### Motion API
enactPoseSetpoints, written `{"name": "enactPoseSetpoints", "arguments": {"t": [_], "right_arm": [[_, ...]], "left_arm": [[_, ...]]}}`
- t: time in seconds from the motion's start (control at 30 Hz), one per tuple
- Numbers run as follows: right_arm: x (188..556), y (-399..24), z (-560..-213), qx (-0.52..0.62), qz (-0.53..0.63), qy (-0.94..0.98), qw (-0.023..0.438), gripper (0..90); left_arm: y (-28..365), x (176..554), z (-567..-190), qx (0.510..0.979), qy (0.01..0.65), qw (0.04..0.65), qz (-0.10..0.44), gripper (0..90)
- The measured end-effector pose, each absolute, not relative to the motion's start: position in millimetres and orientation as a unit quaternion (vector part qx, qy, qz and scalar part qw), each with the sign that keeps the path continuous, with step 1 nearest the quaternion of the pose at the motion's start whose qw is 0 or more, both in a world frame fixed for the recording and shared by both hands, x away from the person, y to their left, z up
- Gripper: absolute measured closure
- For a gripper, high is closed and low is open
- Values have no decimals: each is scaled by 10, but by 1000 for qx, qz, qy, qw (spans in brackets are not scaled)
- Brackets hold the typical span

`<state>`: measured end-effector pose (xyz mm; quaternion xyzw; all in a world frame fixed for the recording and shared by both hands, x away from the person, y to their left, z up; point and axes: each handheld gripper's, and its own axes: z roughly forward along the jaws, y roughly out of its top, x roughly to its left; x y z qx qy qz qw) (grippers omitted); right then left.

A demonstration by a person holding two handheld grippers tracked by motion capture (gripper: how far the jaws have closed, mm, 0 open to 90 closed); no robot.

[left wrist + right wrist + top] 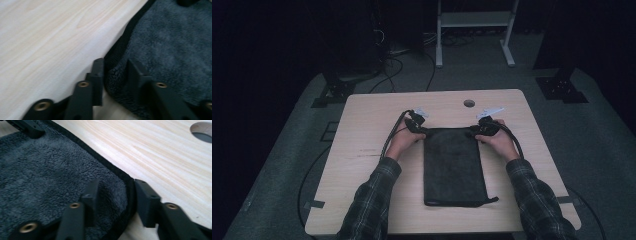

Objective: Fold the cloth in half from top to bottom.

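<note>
Dark towel (454, 167) lies flat on the pale wooden bench (362, 130), folded to a long strip running away from the person, its far edge short of the round hole (469, 103). Left claw (418, 128) sits at the towel's far left corner, right claw (479, 131) at its far right corner. Each claw straddles its corner, one jaw on the pile, one outside the hem; cloth bunches between, so both read as pinching the towel. Gripping both far corners likely serves to lift that edge evenly for another fold.
</note>
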<state>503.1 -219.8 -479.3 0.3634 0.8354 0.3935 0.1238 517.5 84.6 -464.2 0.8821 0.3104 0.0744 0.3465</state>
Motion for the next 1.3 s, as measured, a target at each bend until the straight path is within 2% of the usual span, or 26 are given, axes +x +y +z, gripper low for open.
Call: {"name": "enactPoseSetpoints", "arguments": {"t": [0.1, 0.27, 0.47, 0.63, 0.9, 1.07, 1.3], "right_arm": [[5021, -2186, -4778, 367, 393, 836, 107, 723], [5005, -2146, -4753, 381, 382, 836, 99, 796], [5008, -2125, -4728, 397, 376, 831, 103, 815], [5026, -2112, -4636, 401, 386, 822, 114, 816], [5087, -2046, -4181, 379, 414, 815, 145, 816], [4996, -2051, -4033, 363, 431, 813, 145, 815], [4761, -2134, -4169, 351, 451, 813, 115, 814]], "left_arm": [[844, 5170, -4644, 878, 319, 350, 64, 798], [837, 5160, -4643, 874, 331, 349, 62, 818], [862, 5161, -4626, 868, 340, 356, 65, 834], [908, 5185, -4490, 859, 338, 375, 88, 837], [1016, 5199, -4070, 844, 320, 405, 142, 836], [1088, 5091, -3942, 849, 299, 414, 132, 835], [1134, 4844, -3988, 852, 284, 429, 98, 835]]}}
